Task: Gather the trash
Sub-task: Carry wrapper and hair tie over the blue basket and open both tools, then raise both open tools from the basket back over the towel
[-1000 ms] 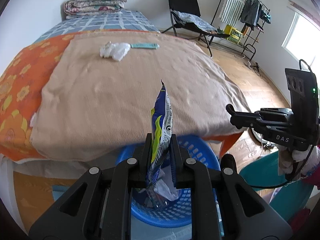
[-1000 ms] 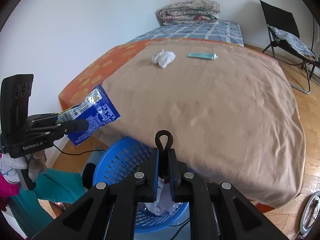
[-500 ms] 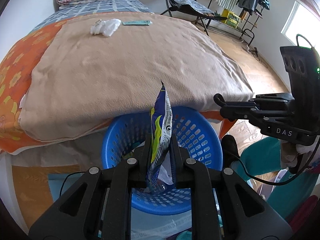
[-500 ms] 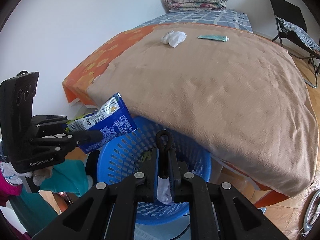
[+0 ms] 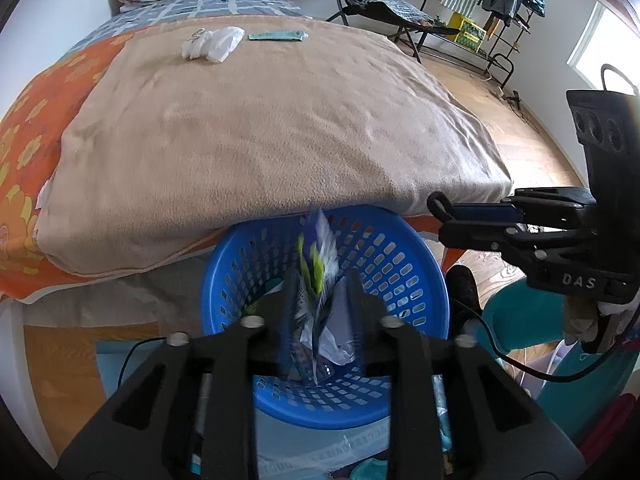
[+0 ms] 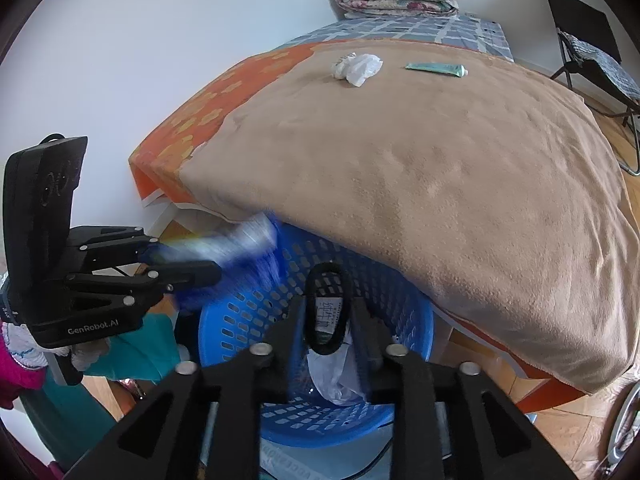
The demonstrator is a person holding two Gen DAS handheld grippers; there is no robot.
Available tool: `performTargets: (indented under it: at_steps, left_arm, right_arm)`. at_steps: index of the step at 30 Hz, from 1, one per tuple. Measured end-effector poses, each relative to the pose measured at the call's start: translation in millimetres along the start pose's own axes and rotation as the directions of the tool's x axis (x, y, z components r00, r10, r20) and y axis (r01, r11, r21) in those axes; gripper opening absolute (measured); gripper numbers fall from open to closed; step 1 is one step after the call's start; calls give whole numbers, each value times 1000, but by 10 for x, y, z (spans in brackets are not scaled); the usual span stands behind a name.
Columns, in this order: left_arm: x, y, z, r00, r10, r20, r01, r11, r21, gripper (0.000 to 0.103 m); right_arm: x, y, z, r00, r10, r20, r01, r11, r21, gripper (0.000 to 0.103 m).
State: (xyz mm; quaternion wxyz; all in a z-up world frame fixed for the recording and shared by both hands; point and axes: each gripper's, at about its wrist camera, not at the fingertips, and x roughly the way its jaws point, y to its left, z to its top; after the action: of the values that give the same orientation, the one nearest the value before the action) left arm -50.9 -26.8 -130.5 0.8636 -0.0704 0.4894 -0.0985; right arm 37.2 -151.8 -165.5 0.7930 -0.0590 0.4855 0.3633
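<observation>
Blue perforated plastic forms the basket [image 5: 404, 280], which is kept on the floor just under the bed's edge so trash can be dropped straight in. Directly above its mouth the left gripper [image 5: 318, 304] is held with its fingers spread, and the blurred snack wrapper [image 5: 316, 264] between them looks to be slipping free. Beside it, the right gripper [image 6: 328, 312] is held parted around a black loop [image 6: 329, 308]. Farther off, on the tan blanket [image 5: 260, 120], crumpled tissue [image 5: 212, 42] and a green tube [image 5: 278, 35] are left uncollected.

Left gripper [image 5: 320, 300] and right gripper [image 6: 328, 316] both with jaws parted.
</observation>
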Motion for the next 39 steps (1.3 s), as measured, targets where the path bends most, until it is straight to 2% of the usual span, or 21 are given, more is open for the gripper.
performTargets:
  at_steps: [1,3,5,7,9,11,12,14,17,21,28,39]
  left_arm:
    - [-8,4,3,1000,2,6,-2,1000,-3,42]
    - [-20,10,8,1000,8,16,-8,1000,-6,44]
    - [-22,24,17,1000,10,17,-10,1000,-12,44]
    - [-18,36,20,1000,13,15,-12,1000,-19,44]
    - [-14,44,21,1000,14,13,-14,1000,-21,45]
    - [-12,50,20,1000,21,13,-21,1000,-21,50]
    - [-17,52,17,1000,26,16,-25,999,-24,56]
    - [-25,60,20,999,31,24,-30,999,-28,58]
    - [-24,79,32,999,40,26,-39,999,-35,58]
    - [-29,113,44,998,51,27,-49,997,-51,66]
    - [-15,140,53,998,60,20,-58,996,-64,69]
    - [-38,215,107,997,72,29,-69,993,-98,70]
  right_arm:
    - [-3,0,2,1000,-1,2,1,1000,-2,28]
    - [-8,12,4,1000,-7,5,7,1000,-7,33]
    - [-6,17,5,1000,-18,5,18,1000,-9,51]
    - [-11,20,6,1000,-29,9,29,1000,-7,62]
    - [-22,21,12,999,-36,14,36,999,-8,64]
    - [-30,16,18,999,-45,16,45,999,-6,73]
    - [-34,10,20,999,-49,19,49,999,-3,76]
    - [-43,6,24,998,-54,25,54,999,1,81]
    - [-50,0,33,997,-66,31,66,998,5,85]
    - [-51,4,43,997,-75,32,74,997,9,90]
    - [-75,4,71,992,-118,43,118,993,14,97]
    - [-153,-12,152,981,-179,77,179,984,14,99]
